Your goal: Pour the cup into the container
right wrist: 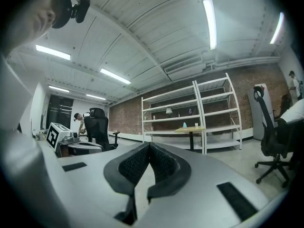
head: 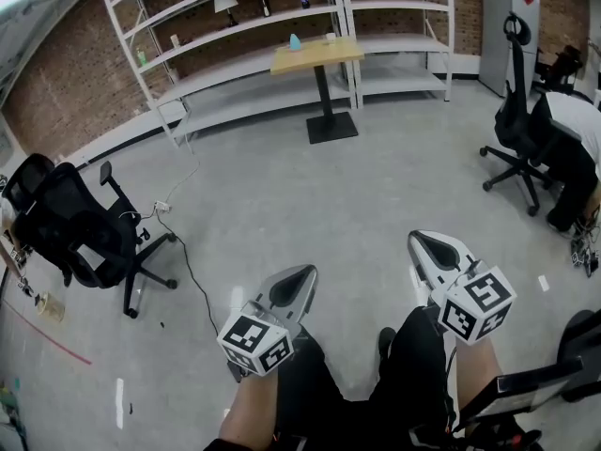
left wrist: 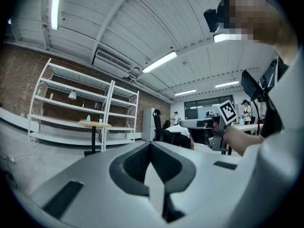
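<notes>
A grey concrete floor (head: pixel 282 195) runs back to white shelves (head: pixel 235 26) against a brick wall. There a wooden tabletop (head: pixel 317 54) carries a blue vessel (head: pixel 295 41) and a small pale cup (head: pixel 330 38) — both well apart from the grippers. The left gripper (head: pixel 302 276) and right gripper (head: pixel 426 242) point level above the person's knees — jaws closed, nothing between them.

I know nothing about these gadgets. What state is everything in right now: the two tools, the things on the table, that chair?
Left hand-held gripper: shut, empty.
Right hand-held gripper: shut, empty.
Small light-blue object: upright on the wooden-topped pedestal table, far from both grippers.
Small pale cup: upright on the same table; contents too small to tell.
Black office chair: upright, unoccupied.
</notes>
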Demonstrator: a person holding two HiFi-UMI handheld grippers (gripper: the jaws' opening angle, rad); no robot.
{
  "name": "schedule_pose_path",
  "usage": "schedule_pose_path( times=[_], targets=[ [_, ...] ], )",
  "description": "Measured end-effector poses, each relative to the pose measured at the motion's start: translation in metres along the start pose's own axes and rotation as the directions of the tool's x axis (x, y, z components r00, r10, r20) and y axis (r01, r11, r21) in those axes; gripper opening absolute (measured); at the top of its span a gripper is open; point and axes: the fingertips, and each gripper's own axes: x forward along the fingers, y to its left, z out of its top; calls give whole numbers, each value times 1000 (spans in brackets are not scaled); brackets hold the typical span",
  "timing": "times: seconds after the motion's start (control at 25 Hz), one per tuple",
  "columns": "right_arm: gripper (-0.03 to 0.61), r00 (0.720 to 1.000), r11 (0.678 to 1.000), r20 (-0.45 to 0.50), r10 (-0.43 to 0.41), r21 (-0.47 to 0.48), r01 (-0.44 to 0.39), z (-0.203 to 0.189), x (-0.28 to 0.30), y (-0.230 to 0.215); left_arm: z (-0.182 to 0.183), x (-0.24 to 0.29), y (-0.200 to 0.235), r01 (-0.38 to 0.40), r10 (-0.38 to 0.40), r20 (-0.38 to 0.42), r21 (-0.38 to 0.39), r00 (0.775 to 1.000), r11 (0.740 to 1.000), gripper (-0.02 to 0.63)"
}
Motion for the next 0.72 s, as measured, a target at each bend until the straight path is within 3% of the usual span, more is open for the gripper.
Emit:
schedule_pose_path(
  times=[0.16, 0.32, 0.52, 0.72],
  targets=[
    [0, 1000, 1000, -17, 5, 25, -5, -16, 20, -21, -15, 26, 15, 12, -13, -28, -40, 1000, 999, -8],
    [0, 1000, 999, -17, -1, 41, 2, -25, 39, -49, -15, 59, 21, 43, -44, -41, -16, 998, 999, -8],
    [0, 1000, 1000, 6, -10, 27, 10, -8, 63, -67, -2, 80, 41, 46, -45, -52, 4, 998, 999, -8],
    [0, 1000, 1000, 30, -2, -5, 2, 16, 98, -89, 25, 99, 72, 19, -19, -11, 38, 1000, 999, -8]
  ],
)
